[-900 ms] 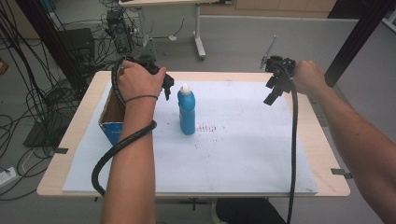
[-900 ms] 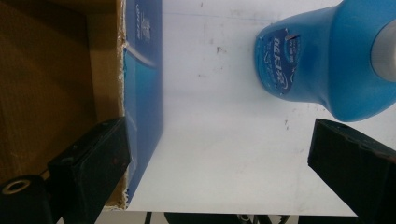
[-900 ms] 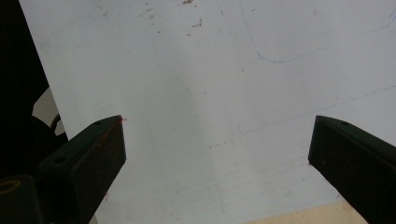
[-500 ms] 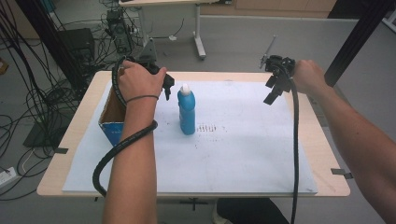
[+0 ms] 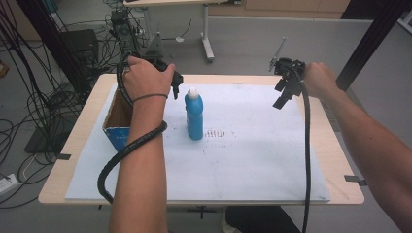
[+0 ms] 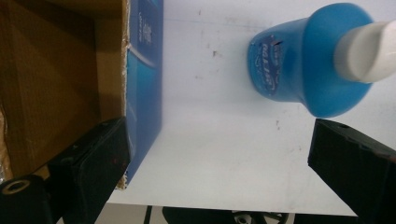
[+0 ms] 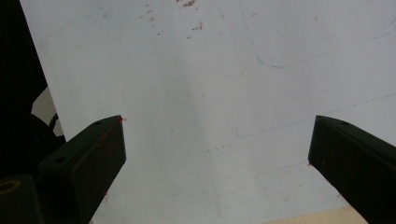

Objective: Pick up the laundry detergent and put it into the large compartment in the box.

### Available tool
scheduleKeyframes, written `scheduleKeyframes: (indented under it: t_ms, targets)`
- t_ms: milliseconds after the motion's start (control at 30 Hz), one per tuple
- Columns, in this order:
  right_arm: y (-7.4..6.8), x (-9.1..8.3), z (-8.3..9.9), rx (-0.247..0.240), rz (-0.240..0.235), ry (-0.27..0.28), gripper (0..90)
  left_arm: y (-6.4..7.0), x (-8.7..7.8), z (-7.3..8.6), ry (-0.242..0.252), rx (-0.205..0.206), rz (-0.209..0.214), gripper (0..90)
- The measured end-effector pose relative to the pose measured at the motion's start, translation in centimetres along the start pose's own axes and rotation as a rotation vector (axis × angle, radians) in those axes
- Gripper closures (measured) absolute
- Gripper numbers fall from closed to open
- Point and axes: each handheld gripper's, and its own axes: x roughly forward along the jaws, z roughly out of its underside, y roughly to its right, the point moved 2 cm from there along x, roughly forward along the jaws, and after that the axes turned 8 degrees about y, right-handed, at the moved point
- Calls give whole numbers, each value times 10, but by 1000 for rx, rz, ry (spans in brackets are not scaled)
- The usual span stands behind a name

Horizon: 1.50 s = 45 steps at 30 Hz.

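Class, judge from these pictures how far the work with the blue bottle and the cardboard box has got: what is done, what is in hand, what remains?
Done: nothing shows as finished; the blue plastic bottle with a white cap stands upright on the white sheet, outside the open cardboard box with blue sides. In hand: the left gripper hovers open beside the bottle's top. The right gripper hangs open over bare sheet. Left: probably grasping the bottle and moving it, perhaps into the box.

We note a light wooden table (image 5: 335, 160) covered by a white sheet (image 5: 252, 160), standing on a grey floor (image 5: 243, 43). Black cables (image 5: 43, 102) lie at left. A second desk's white leg (image 5: 206, 34) stands beyond. Lighting is even.
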Motion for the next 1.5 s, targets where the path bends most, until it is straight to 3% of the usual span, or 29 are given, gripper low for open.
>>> scheduleKeyframes:
  t_ms: [300, 767, 1167, 1500]
  targets:
    - [0, -4, 6, 2, -2, 14, 39, 25, -16, -1, 14, 9, -2, 61]
    - [2, -5, 14, -11, -17, 40, 40, 59, -25, -10, 14, 23, 0, 60]
    - [13, -5, 30, 2, -33, 64, 40, 90, -18, -24, 9, -9, -3, 59]
    - [19, -4, 41, -1, -42, 80, 39, 98, -10, -32, -2, -76, -27, 59]
